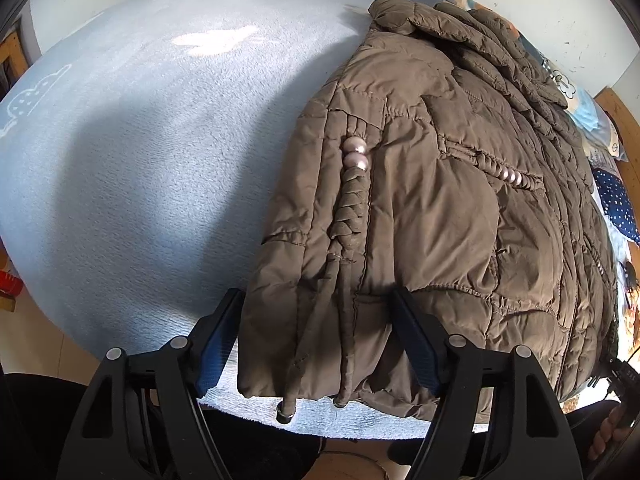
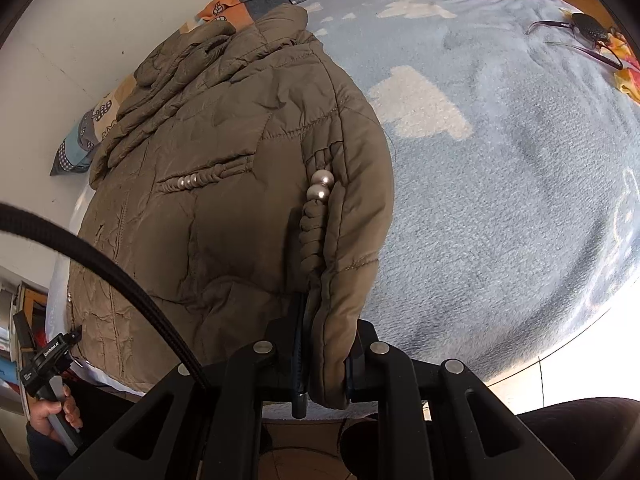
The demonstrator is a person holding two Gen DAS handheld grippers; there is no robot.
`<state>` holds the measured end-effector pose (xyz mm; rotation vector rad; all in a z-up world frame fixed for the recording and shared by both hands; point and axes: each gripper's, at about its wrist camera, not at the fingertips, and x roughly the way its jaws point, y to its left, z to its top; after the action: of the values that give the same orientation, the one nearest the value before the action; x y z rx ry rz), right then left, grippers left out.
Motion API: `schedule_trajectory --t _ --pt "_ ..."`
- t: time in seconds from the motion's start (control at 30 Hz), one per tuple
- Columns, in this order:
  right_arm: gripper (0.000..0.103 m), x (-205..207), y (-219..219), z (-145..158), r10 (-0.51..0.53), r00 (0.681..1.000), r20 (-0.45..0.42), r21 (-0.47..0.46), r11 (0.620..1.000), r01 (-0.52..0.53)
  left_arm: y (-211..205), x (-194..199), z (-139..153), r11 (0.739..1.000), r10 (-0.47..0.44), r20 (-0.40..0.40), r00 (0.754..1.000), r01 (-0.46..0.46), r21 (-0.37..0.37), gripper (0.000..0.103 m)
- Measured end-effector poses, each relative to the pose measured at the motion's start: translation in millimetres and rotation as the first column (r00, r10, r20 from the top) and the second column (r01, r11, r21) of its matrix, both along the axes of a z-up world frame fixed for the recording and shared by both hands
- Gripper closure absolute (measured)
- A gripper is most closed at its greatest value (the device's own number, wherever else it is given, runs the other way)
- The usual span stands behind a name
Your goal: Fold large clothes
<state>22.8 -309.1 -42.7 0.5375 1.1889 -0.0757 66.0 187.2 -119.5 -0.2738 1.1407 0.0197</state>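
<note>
Now we have the brown padded jacket [image 1: 440, 200] lying on the pale blue blanket [image 1: 140, 140], its hem at the near edge. Our left gripper [image 1: 316, 344] straddles one hem corner, jaws spread; our right gripper [image 2: 326, 360] pinches the other. Next, we judge, the left must close before lifting the hem toward the collar.

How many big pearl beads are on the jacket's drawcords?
2 on each near hem corner's braided cord, at the left gripper and the right gripper; smaller pearls sit mid-jacket.

Right tool [image 2: 325, 354] clamping brown jacket [image 2: 224, 152] hem (pearl-trimmed), blue blanket [image 2: 500, 200] beneath
</note>
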Motion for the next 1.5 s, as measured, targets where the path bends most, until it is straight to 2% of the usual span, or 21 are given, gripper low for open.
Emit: schedule_trajectory --t 0.23,0.63,0.7,0.83,0.9,1.0,1.17,1.5 --pt "0.086 -0.3 -3.4 -3.3 -0.015 1.0 0.003 0.027 1.0 0.015 -0.1 1.3 -2.7 1.0 0.021 -0.009 1.0 -0.021 0.001 0.025" --pt "0.081 -5.9 -9.4 -2.8 -0.018 1.0 -0.017 0.043 0.999 0.019 -1.3 -2.8 -0.3 1.0 0.016 0.008 1.0 -0.017 0.019 0.026" --pt "0.079 -5.0 -8.5 -2.9 -0.013 1.0 -0.022 0.039 0.999 0.014 -5.5 -2.1 2.6 0.999 -0.013 0.015 1.0 0.012 0.032 0.036" --pt "0.077 -3.3 -7.1 -3.2 -0.007 0.999 -0.033 0.031 0.999 0.008 -15.8 -5.3 6.8 0.996 -0.06 0.042 0.997 0.057 0.069 0.05" --pt "0.077 -2.7 -6.4 -3.1 -0.004 0.999 -0.032 0.026 1.0 0.005 -18.4 -6.3 8.8 0.995 -0.077 0.053 0.996 0.073 0.068 0.061" --pt "0.082 -2.3 -3.4 -0.8 0.003 1.0 -0.018 0.006 1.0 -0.003 -20.3 -7.6 11.5 0.994 -0.093 0.067 0.993 0.088 0.071 0.069" --pt "0.085 -1.6 2.6 2.8 0.024 1.0 -0.003 -0.036 0.999 -0.025 -23.1 -7.8 11.5 0.992 -0.104 0.069 0.992 0.097 0.085 0.071" --pt "0.085 -1.3 1.1 1.2 0.019 1.0 -0.006 -0.026 0.999 -0.019 -22.2 -7.6 9.9 0.994 -0.083 0.077 0.994 0.077 0.078 0.069"
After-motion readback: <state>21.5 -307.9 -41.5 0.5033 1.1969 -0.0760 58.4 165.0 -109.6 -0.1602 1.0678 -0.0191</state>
